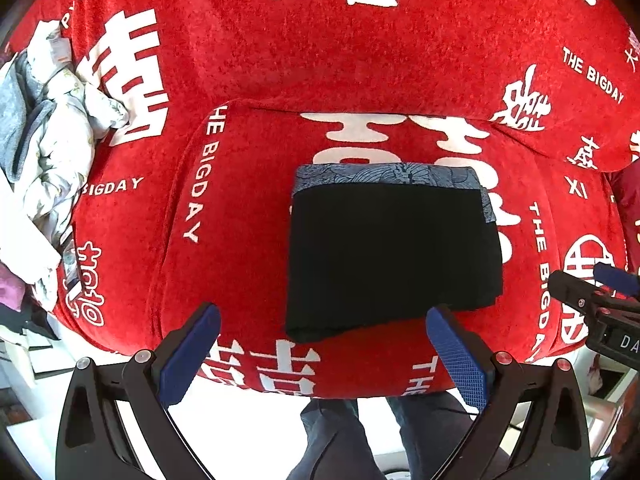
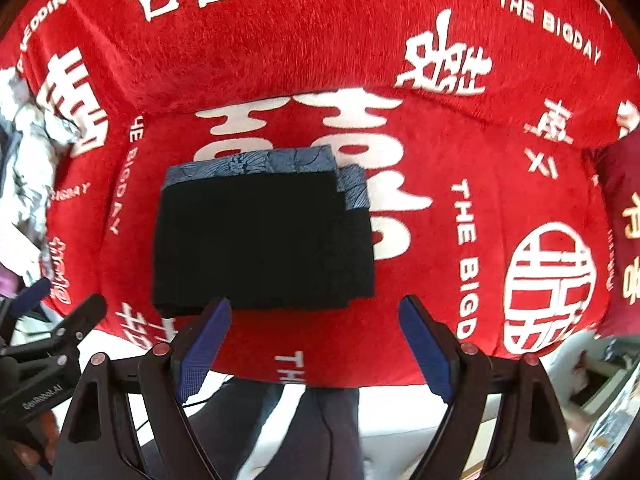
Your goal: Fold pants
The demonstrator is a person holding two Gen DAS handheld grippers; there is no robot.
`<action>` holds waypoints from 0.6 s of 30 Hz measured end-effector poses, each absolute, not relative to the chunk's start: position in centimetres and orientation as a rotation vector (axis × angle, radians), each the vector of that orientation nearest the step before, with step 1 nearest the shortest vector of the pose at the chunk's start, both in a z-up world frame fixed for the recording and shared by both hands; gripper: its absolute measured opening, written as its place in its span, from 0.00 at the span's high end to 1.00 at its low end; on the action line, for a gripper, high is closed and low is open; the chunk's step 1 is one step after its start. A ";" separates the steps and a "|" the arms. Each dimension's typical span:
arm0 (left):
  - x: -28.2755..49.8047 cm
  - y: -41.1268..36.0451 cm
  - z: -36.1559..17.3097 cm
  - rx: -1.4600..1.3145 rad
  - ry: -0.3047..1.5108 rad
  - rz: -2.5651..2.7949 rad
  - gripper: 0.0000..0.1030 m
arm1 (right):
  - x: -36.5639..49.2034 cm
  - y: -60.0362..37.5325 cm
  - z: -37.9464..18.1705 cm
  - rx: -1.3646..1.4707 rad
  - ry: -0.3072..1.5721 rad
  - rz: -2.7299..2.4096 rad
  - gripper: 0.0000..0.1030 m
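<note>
Folded black pants (image 1: 394, 256) lie in a compact rectangle on the seat cushion (image 1: 248, 216) of a sofa draped in a red cover printed with white characters and "THE BIGDAY"; the bundle's long axis runs side to side across the cushion, and a blue patterned band (image 1: 384, 176) marks the edge toward the backrest (image 1: 320, 48). The left gripper (image 1: 322, 344) hovers at the pants' near edge, blue pads spread wide and holding nothing; the right gripper (image 2: 316, 332) hangs likewise over the cushion's front, jaws apart and empty, its left pad overlapping the pants' near edge in the right wrist view. A heap of pale crumpled laundry (image 1: 52, 152) sits left of the cushion, partly cut off. Below the cushion's front edge, the person's dark trouser legs (image 1: 340, 436) are partly hidden by the gripper frames.
</note>
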State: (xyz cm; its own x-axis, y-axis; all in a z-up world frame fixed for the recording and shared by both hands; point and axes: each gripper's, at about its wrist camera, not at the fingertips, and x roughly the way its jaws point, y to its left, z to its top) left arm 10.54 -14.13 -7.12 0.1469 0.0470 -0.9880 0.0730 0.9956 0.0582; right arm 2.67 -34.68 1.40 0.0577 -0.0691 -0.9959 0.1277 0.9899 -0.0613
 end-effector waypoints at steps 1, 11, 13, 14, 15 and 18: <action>10.6 -14.1 -7.2 0.104 1.426 -0.019 0.00 | 2.7 -34.5 1.4 0.035 1.502 -0.148 0.14; 10.3 -14.7 -7.1 0.156 1.425 -0.023 0.00 | 2.5 -33.6 1.3 0.001 1.501 -0.136 0.14; 10.3 -14.8 -7.0 0.165 1.421 -0.019 0.00 | 2.5 -33.6 1.3 0.002 1.503 -0.138 0.14; 10.2 -14.8 -7.0 0.166 1.421 -0.019 0.00 | 2.4 -33.6 1.3 0.000 1.504 -0.139 0.14; 10.2 -14.9 -7.0 0.166 1.421 -0.020 0.00 | 2.4 -33.7 1.3 -0.003 1.504 -0.141 0.14; 10.2 -14.9 -7.0 0.168 1.420 -0.016 0.00 | 2.4 -33.7 1.3 -0.007 1.503 -0.143 0.14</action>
State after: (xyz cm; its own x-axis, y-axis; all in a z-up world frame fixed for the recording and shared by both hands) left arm 10.23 -14.87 -6.97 0.1527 0.0888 -0.9843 0.1116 0.9880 0.1065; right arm 2.42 -33.68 1.35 0.0613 -0.0989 -0.9932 0.0899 0.9916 -0.0932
